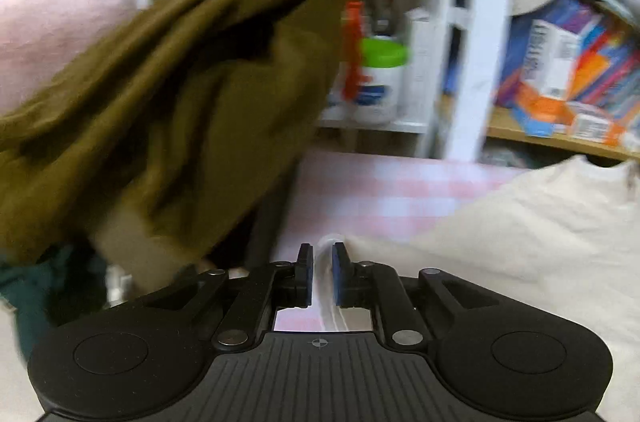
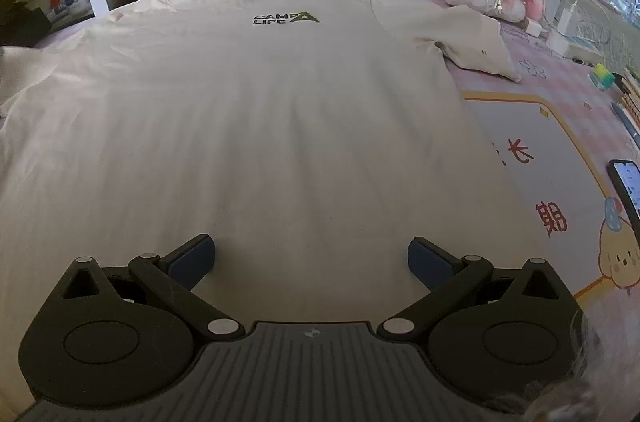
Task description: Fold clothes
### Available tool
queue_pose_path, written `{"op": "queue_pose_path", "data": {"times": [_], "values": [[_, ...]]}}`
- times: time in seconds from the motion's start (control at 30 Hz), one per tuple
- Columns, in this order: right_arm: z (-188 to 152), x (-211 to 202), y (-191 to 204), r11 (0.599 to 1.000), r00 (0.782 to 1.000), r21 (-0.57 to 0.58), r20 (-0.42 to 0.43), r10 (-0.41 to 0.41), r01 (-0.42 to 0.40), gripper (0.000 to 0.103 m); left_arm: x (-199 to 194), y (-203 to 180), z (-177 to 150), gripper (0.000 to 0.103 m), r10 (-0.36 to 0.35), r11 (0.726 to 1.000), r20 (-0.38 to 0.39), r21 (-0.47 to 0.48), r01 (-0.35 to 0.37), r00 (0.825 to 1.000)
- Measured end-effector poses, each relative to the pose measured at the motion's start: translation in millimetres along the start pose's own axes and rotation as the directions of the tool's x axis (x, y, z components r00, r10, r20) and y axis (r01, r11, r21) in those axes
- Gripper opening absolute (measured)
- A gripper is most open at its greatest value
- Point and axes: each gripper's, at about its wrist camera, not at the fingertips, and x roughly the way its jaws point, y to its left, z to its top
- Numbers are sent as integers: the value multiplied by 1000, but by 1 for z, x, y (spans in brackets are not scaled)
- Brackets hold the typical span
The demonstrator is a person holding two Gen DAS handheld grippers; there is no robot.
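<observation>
Step in hand: the cream T-shirt (image 2: 256, 126) lies spread flat, front up, on the pink desk mat (image 2: 560, 150); folding of it looks only about to begin.
Left gripper (image 1: 322, 272): jaws nearly closed, with a thin pale edge of cloth between the pads (it seems to be the shirt's sleeve or side edge, but blur hides whether the pads really press it).
Right gripper (image 2: 311, 258): jaws wide apart, holding nothing, just above the lower part of the shirt.
Other cloth: an olive garment (image 1: 180, 102) is heaped at the left, apart from the shirt.
Next move: probably the right gripper must pinch a hem corner, so both sides can be carried over together.
</observation>
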Motion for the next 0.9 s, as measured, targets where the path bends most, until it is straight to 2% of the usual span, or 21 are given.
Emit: {"op": "queue_pose_path", "data": {"times": [0.07, 0.2, 0.33, 0.47, 0.6, 0.7, 0.9], "values": [[0, 0, 0, 1000, 1000, 0, 4, 1, -1, 103, -9, 7, -6, 17, 9, 1000, 12, -26, -9, 1000], [-1, 0, 1, 1000, 1000, -10, 14, 10, -10, 103, -47, 5, -35, 19, -86, 996, 30, -35, 87, 996], [-1, 1, 1, 1000, 999, -19, 25, 20, -19, 103, -90, -18, -88, 41, -211, 977, -18, -29, 210, 977], [-1, 2, 1, 999, 999, -29, 35, 29, -28, 103, -130, -44, -149, 48, -268, 963, -82, -33, 266, 960], [-1, 0, -3, 997, 998, -62, 33, 55, -53, 103, -166, -57, -195, 48, -252, 966, -131, -84, 243, 959], [-9, -11, -11, 995, 998, -80, 39, 55, -51, 103, -190, -66, -217, 48, -242, 968, -150, -112, 226, 959], [-44, -53, -61, 995, 994, -70, 85, 73, -67, 103, -232, -88, -247, 48, -174, 980, -144, -118, 158, 974]]}}
